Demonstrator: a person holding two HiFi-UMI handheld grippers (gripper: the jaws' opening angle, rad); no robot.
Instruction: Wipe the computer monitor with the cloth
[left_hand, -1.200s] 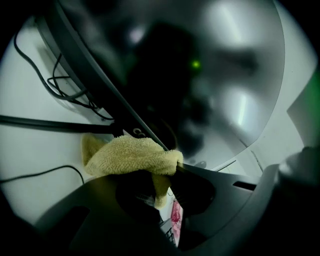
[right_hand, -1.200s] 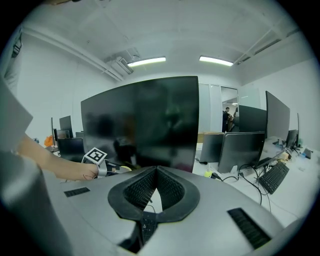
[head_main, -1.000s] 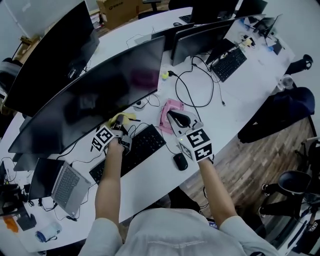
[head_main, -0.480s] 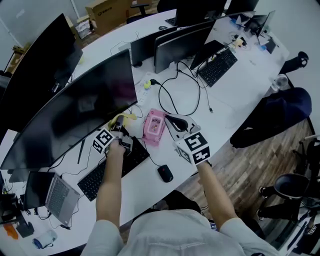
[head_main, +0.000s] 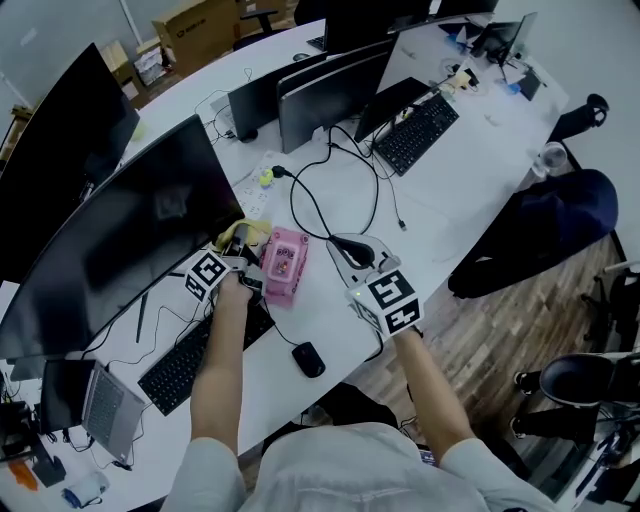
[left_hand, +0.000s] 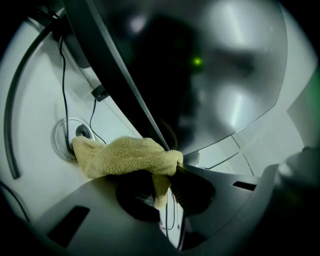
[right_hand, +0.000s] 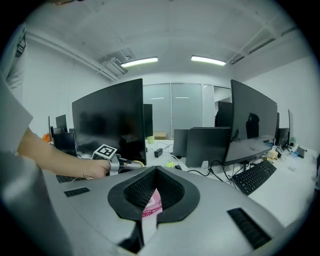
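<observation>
The big curved dark monitor (head_main: 120, 240) stands at the left of the white desk. My left gripper (head_main: 237, 260) is at its lower right corner, shut on a yellow terry cloth (head_main: 251, 233). In the left gripper view the cloth (left_hand: 125, 157) bunches between the jaws of the left gripper (left_hand: 171, 164) and lies against the monitor's bottom edge (left_hand: 132, 107). My right gripper (head_main: 350, 247) hovers over the desk to the right, apart from the monitor. Seen in its own view, the right gripper (right_hand: 156, 170) has its jaws together and holds nothing.
A pink pack (head_main: 283, 265) lies between the two grippers. A keyboard (head_main: 190, 360), a mouse (head_main: 308, 359) and a laptop (head_main: 100, 405) sit near the desk's front edge. Black cables (head_main: 335, 200), more monitors (head_main: 320, 90) and a second keyboard (head_main: 415, 120) fill the far side.
My left gripper and the cloth have slid right along the monitor's bottom edge to its lower right corner. The right gripper stays shut, now farther from the pink pack.
</observation>
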